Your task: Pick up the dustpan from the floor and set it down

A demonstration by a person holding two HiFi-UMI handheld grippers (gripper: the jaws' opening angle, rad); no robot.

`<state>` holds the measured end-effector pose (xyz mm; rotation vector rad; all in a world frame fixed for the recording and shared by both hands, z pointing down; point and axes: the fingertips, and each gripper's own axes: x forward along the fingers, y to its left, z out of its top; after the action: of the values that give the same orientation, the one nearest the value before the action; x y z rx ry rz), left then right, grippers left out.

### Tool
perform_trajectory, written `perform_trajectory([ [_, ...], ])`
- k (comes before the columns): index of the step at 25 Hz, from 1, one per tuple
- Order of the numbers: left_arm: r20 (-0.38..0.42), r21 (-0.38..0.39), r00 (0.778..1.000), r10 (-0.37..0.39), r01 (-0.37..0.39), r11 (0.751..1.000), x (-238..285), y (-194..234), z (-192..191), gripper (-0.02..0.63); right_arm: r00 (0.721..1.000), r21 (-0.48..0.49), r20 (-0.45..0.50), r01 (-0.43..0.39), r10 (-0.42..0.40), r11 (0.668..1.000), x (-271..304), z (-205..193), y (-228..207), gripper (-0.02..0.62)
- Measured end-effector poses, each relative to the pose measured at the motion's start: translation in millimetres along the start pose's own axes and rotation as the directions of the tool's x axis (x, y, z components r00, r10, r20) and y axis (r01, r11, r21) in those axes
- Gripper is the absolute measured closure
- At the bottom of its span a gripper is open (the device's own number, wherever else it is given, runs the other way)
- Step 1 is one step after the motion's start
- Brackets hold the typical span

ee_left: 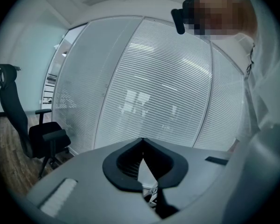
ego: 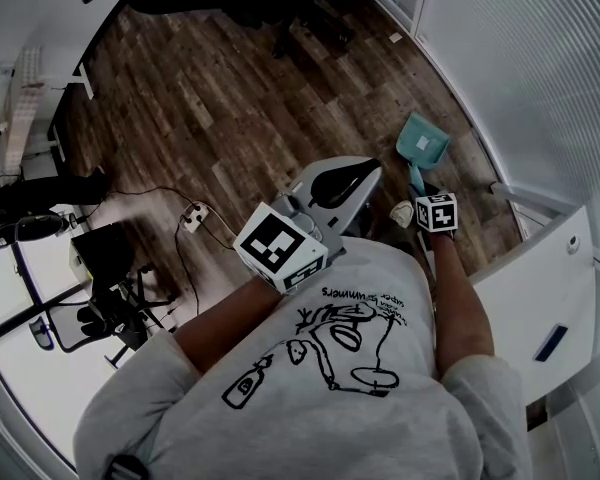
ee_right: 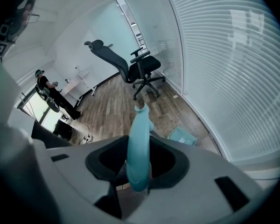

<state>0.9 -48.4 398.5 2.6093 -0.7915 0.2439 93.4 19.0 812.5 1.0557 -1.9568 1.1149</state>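
The blue dustpan [ego: 422, 143] is down by the wood floor [ego: 210, 108], close to the wall [ego: 520, 58] with the blinds. Its wide pan [ee_right: 183, 135] is the far end, next to that wall. I cannot tell if the pan touches the floor. Its handle [ee_right: 136, 125] points back at the person.

The right gripper [ego: 425, 196] is right at the near end of the handle. In the right gripper view the handle fills the gap between the two jaws, and they squeeze it from both sides. The gripper [ee_right: 139, 146] tips downward to the floor.

The left gripper [ego: 345, 181] is held up in front of the person's chest, well away from the dustpan. Its jaws [ee_left: 142, 143] are closed tip to tip with nothing in them.

Each gripper has a cube [ego: 280, 248] with black and white squares on it. The person's grey shirt [ego: 340, 368] has a black drawing and a few words. They are upside down from here and too small to read.

A black chair [ee_right: 130, 69] stands farther off by the wall
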Motion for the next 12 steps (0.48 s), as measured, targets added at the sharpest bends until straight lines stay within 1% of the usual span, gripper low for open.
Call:
perform_trajectory([
  [6, 0.001, 0.003, 1.0, -0.003, 0.003, 1.0, -0.5, -4.4, -1.2, 0.604, 0.999, -0.023, -0.038, -0.01, 0.009, 1.0, 0.7, -13.4, 3.9, 0.476],
  [12, 0.003, -0.002, 1.0, -0.004, 0.004, 1.0, -2.6, -0.7, 3.5, 0.604, 0.998, -0.023, -0.056, -0.018, 0.016, 1.0, 0.6, -13.4, 10.5, 0.469],
])
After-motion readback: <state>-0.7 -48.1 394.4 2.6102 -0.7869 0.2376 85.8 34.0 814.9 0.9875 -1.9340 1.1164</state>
